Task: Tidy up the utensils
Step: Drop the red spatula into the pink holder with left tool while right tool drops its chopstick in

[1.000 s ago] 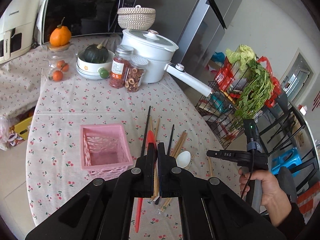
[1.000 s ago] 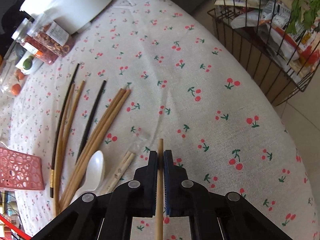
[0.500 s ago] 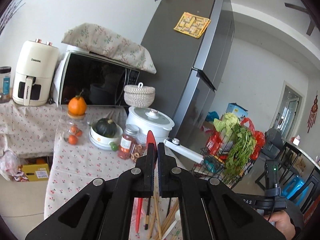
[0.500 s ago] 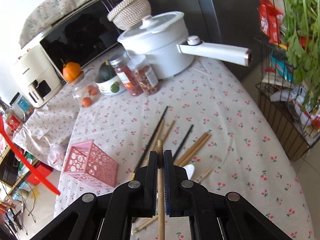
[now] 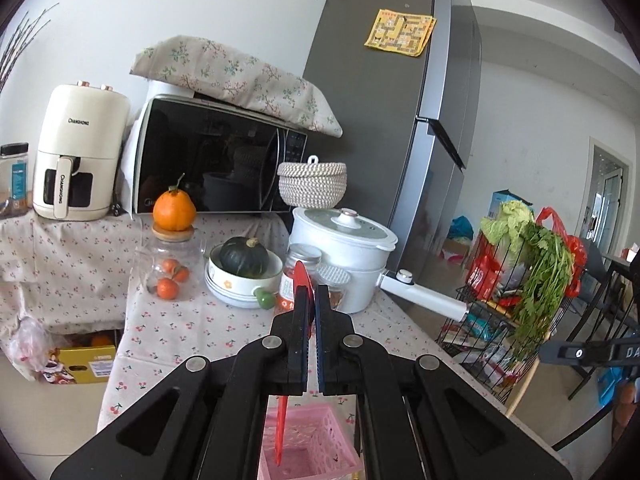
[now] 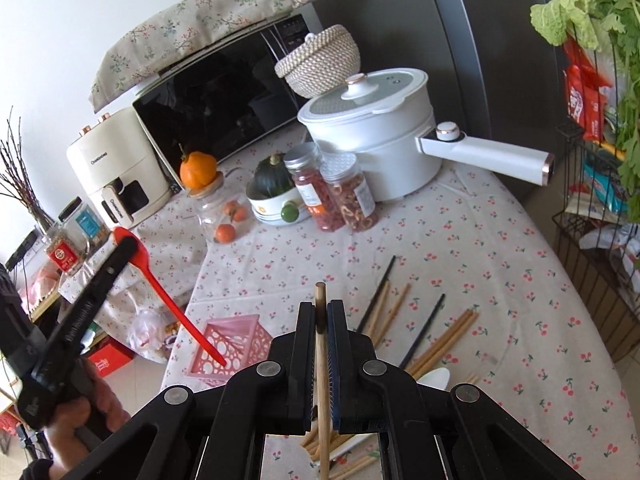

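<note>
With a red silicone spatula (image 6: pixel 160 288) clamped in the left gripper (image 5: pixel 311 304) over the pink perforated plastic basket (image 6: pixel 236 344), a wooden chopstick (image 6: pixel 321 344) pinched in the right gripper (image 6: pixel 320 316), most chopsticks (image 6: pixel 444 340) remain unsorted.

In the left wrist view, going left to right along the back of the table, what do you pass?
Air fryer → orange → squash → white pot → wire basket of greens.

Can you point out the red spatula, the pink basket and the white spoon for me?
Red spatula (image 6: pixel 168 300), right wrist view, on its thin handle.
Pink basket (image 6: pixel 240 340), right wrist view, on its perforated side wall.
White spoon (image 6: pixel 434 378), right wrist view, on its bowl.
</note>
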Motion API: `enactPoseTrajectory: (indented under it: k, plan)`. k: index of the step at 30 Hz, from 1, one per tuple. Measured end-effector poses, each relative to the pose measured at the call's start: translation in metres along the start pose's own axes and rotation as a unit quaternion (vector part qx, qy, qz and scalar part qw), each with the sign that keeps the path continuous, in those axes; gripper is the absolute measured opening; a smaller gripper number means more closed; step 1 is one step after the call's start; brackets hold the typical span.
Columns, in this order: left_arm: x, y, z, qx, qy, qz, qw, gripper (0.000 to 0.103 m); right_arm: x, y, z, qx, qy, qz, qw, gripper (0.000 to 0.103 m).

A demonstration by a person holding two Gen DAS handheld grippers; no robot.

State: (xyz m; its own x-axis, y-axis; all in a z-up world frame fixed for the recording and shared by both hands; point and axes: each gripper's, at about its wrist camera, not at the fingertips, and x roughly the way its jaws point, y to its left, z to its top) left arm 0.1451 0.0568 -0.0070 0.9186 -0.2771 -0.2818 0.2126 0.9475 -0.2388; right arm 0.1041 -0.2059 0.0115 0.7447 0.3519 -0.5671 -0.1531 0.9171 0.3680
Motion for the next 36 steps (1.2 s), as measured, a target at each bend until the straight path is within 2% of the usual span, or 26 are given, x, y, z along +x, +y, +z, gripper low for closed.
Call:
enactPoseTrajectory:
  k: [6,8,9,10,12,15,20,26,29,36]
  plan:
    - [0.014,0.002,-0.011,-0.001,0.061,0.008,0.9981,0.004,-0.009,0.014,0.007,-0.012,-0.022,0.008,1.000,0.004]
    - [0.013,0.002,-0.009,-0.006,0.086,0.013,0.9962,0.010,-0.014,0.022,0.011,-0.025,-0.032,0.008,0.999,0.004]
    - [0.011,0.002,-0.008,-0.009,0.097,0.014,0.9951,0.026,-0.018,0.026,0.012,-0.031,-0.038,0.010,0.999,0.004]
    - [0.007,0.002,-0.008,-0.011,0.108,0.018,0.9940,0.053,-0.021,0.030,0.014,-0.035,-0.044,0.012,0.998,0.004]
    - [-0.003,0.001,-0.007,-0.013,0.116,0.035,0.9926,0.076,-0.028,0.037,0.018,-0.040,-0.057,0.017,0.997,0.004]
    - [-0.018,0.000,-0.005,-0.002,0.134,0.068,0.9887,0.080,-0.038,0.044,0.026,-0.038,-0.076,0.025,0.996,0.004]
    - [-0.032,0.004,-0.007,0.010,0.182,0.120,0.9758,0.087,-0.042,0.057,0.041,-0.027,-0.093,0.038,0.995,0.004]
    - [-0.039,0.023,-0.025,-0.019,0.215,0.136,0.9668,0.088,-0.035,0.075,0.052,-0.023,-0.114,0.056,0.992,0.004]
    - [-0.035,0.027,-0.033,-0.017,0.231,0.138,0.9629,0.088,-0.025,0.078,0.052,-0.021,-0.119,0.057,0.991,0.004]
    - [-0.032,0.041,-0.042,-0.040,0.249,0.129,0.9590,0.088,0.019,0.072,0.046,0.003,-0.096,0.050,0.994,0.004]
